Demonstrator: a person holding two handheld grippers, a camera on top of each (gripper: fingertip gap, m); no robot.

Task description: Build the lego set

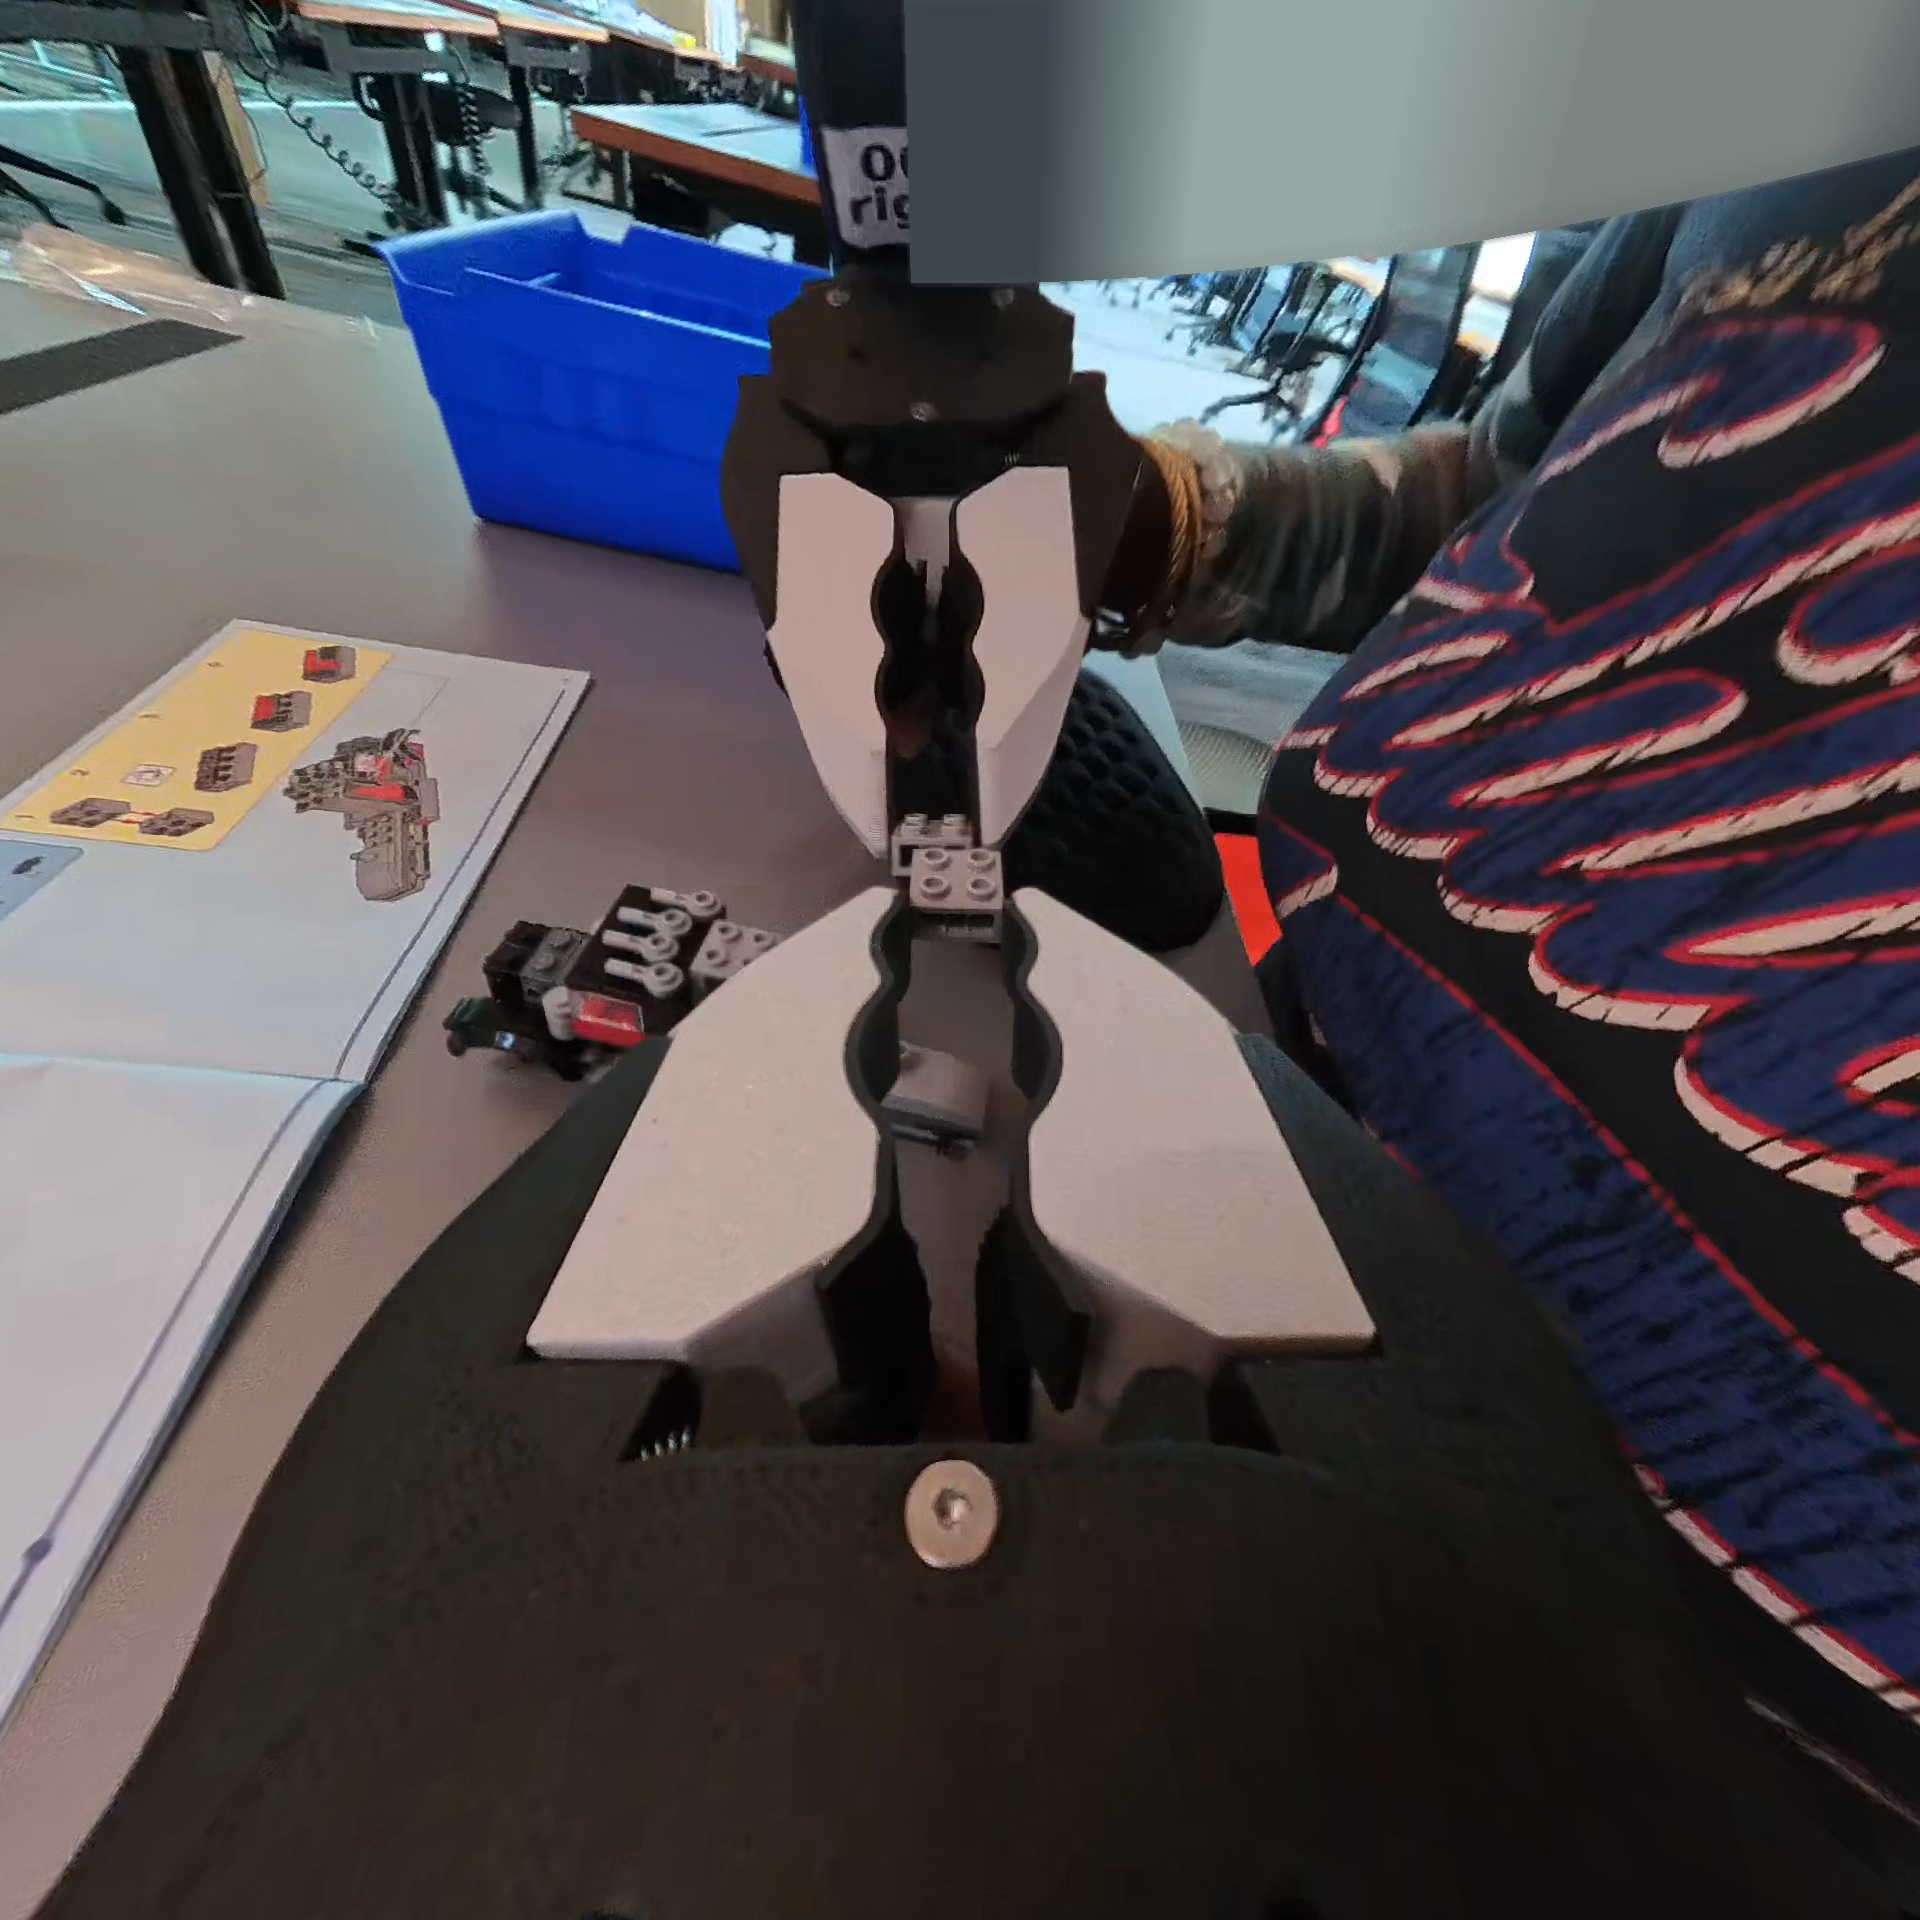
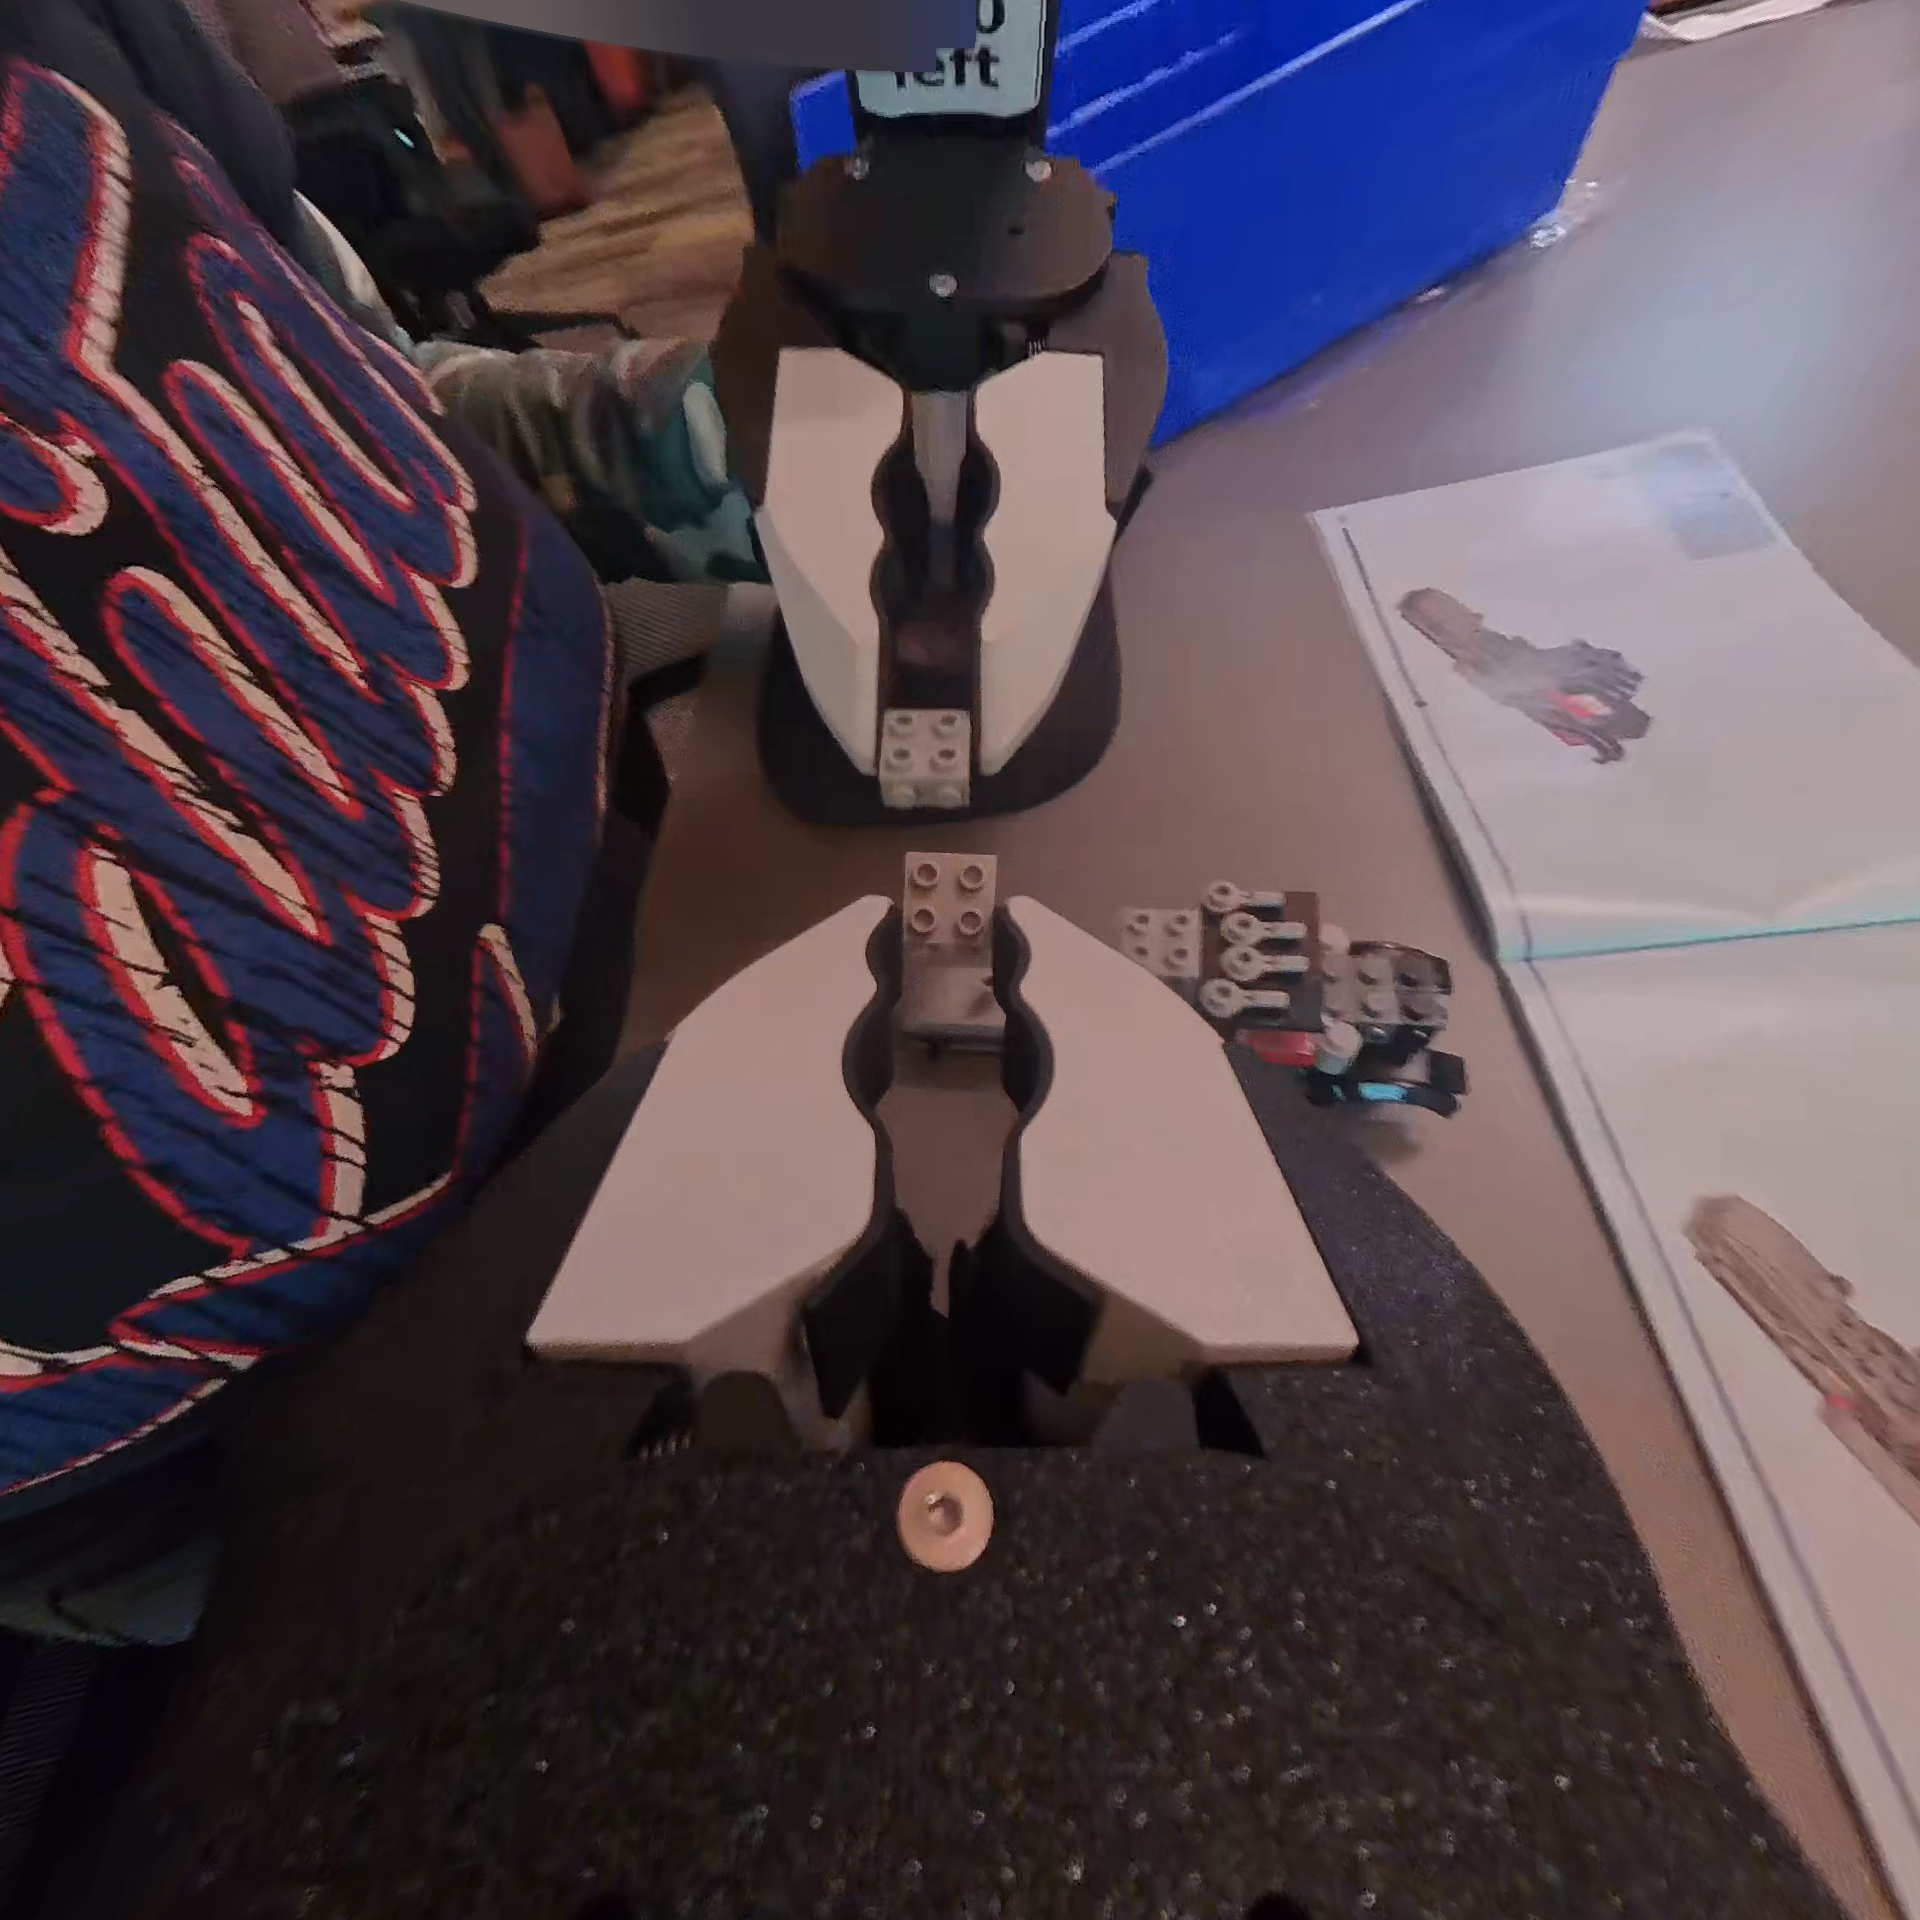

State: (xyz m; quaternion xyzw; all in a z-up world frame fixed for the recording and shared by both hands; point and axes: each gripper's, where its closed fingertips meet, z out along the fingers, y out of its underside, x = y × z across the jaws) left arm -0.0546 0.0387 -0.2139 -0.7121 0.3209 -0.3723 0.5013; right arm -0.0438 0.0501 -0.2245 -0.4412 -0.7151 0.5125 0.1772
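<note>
My left gripper [image 1: 956, 916] is shut on a grey 2x2 studded piece [image 1: 956, 873], studs up, above the table edge. My right gripper [image 1: 935, 836] faces it tip to tip, shut on a lighter grey piece [image 1: 933, 831]. In the right wrist view my right gripper [image 2: 951, 916] holds its grey studded bracket piece [image 2: 948, 902], and the left gripper [image 2: 925, 777] holds its own piece [image 2: 925, 756] just beyond. That view shows a small gap between the two pieces. A partly built black, grey and red model [image 1: 613, 977] [image 2: 1288, 987] lies on the table beside the grippers.
An open instruction booklet [image 1: 260, 810] [image 2: 1662, 727] lies on the grey table [image 1: 644, 644]. A blue plastic bin [image 1: 582, 384] [image 2: 1330, 187] stands behind it. A person's torso in a black, blue and red patterned top [image 1: 1610, 831] [image 2: 208, 727] is close beside the grippers. My left and right fingertips are right by each other.
</note>
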